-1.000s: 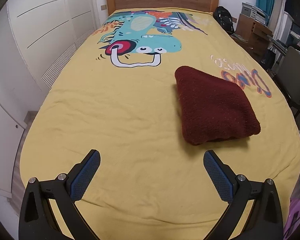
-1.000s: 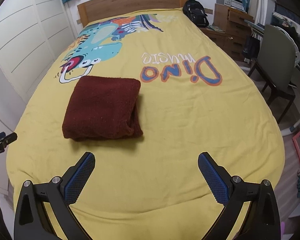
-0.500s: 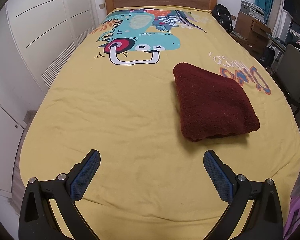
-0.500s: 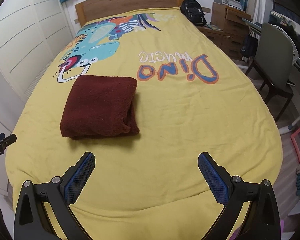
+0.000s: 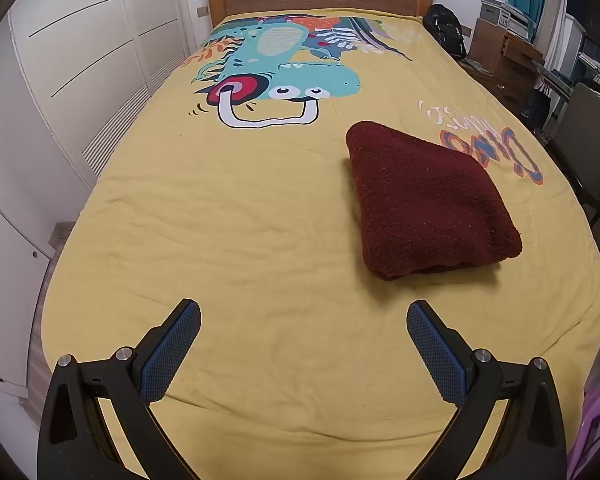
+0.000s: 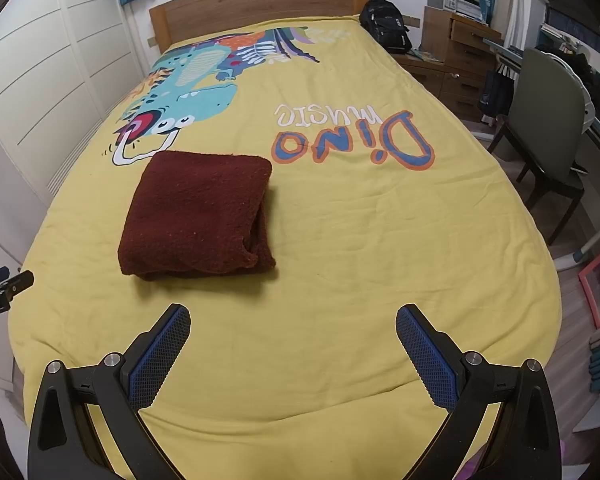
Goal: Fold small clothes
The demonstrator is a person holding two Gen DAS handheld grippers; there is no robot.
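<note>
Folded garment on the bed, both grippers empty

The garment [image 6: 198, 214] lies folded mid-bed [image 6: 340, 240], nearer the foot edge. Left gripper [image 5: 303, 322] and right gripper [image 6: 293, 322] hover spread wide, well clear. Any careless brush could likely spring the thick, loose layers open.

A home bedroom, probably a child's: a bed [image 5: 260, 220] with dinosaur-print cover, white wardrobe [image 5: 80, 60], wooden desk [image 6: 452, 56].
</note>
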